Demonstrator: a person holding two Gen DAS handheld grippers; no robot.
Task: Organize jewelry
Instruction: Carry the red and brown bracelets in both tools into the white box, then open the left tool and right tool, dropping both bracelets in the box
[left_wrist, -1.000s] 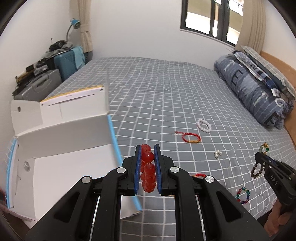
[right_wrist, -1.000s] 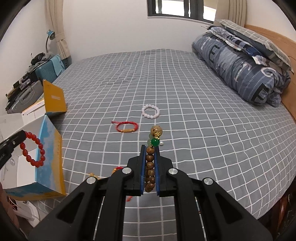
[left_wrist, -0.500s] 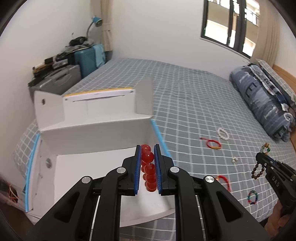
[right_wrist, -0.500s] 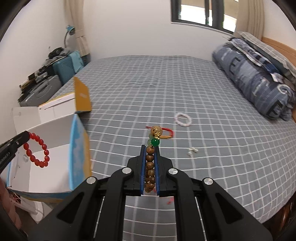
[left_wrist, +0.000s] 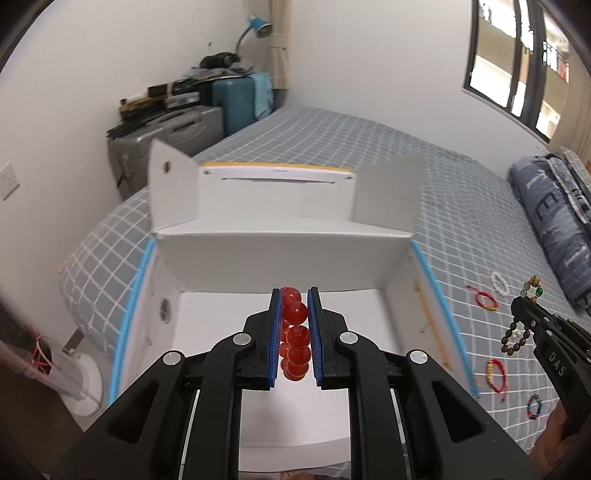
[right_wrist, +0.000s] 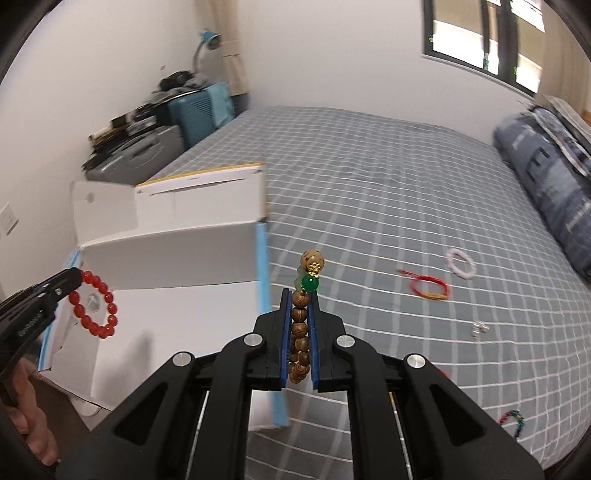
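Observation:
My left gripper (left_wrist: 294, 295) is shut on a red bead bracelet (left_wrist: 294, 334) and holds it above the open white box (left_wrist: 280, 254); the bracelet hangs from it in the right wrist view (right_wrist: 94, 306). My right gripper (right_wrist: 299, 293) is shut on a brown wooden bead bracelet (right_wrist: 300, 332) with a green bead and a gold-capped bead, just right of the box's blue-edged wall (right_wrist: 264, 291). It also shows in the left wrist view (left_wrist: 519, 332).
On the grey checked bed (right_wrist: 369, 206) lie a white bead bracelet (right_wrist: 460, 263), a red cord bracelet (right_wrist: 430, 288), small earrings (right_wrist: 479, 328), a multicolour bracelet (right_wrist: 513, 417) and another red cord bracelet (left_wrist: 495, 374). Suitcases (left_wrist: 173, 125) stand at the left wall. Folded bedding (right_wrist: 546, 177) lies right.
Both grippers have swung left towards the box. My left gripper now hangs the red bracelet over the box's inside; my right gripper has come up beside the box's right wall.

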